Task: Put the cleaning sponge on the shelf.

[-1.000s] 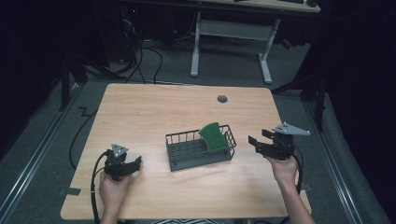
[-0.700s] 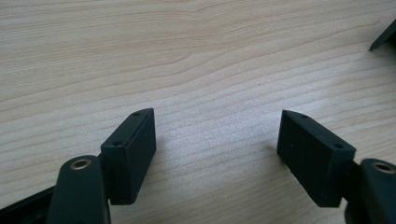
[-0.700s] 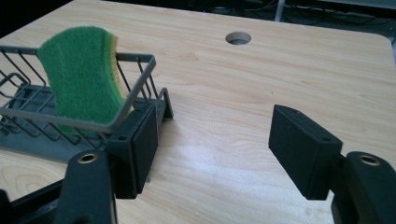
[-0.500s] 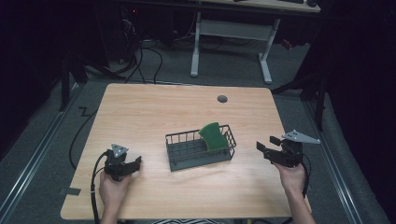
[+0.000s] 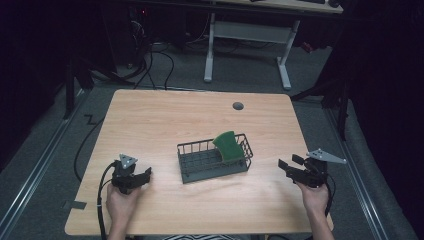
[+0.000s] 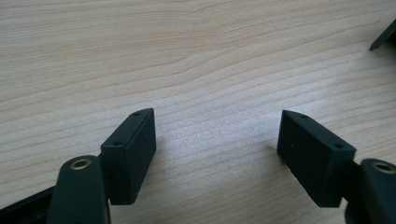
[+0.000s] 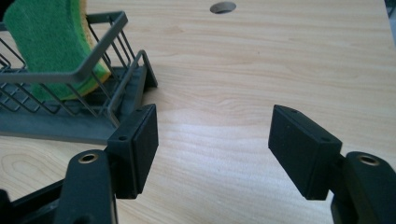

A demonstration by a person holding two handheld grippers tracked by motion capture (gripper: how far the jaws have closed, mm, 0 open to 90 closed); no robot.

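**A:** So where's everything sitting right now? I'm standing off to the side and can't quite make it out.

**B:** Wire rack (image 5: 214,162) is roughly mid-table, a bit toward the near edge. The green sponge (image 5: 229,145) is inside it, at the rack's right end, propped up on edge and leaning against the wire wall, so it sticks up above the rim. There's a yellow layer on its back side, you can see it from the right gripper's camera (image 7: 44,44).

**A:** And the grippers?

**B:** Right gripper (image 5: 286,166) is to the right of the rack, low over the wood near the right edge of the table (image 5: 165,115), pointing left at the rack. Close to it but not touching. Jaws are spread wide with nothing between them, just bare tabletop. From its own camera the rack's corner (image 7: 135,70) sits just beyond its left-hand jaw, and the sponge is farther off on that same side.

**A:** So the sponge isn't lined up between the jaws?

**B:** Nope, it's off to one side of the gap and up in the rack.

**A:** Left one?

**B:** Left gripper (image 5: 145,174) is at the near left of the table, well apart from the rack, also pointing toward it. Jaws spread too, empty, only wood grain between them (image 6: 215,135). Oh, and there's a round cable hole (image 5: 238,106) in the table on the far side.
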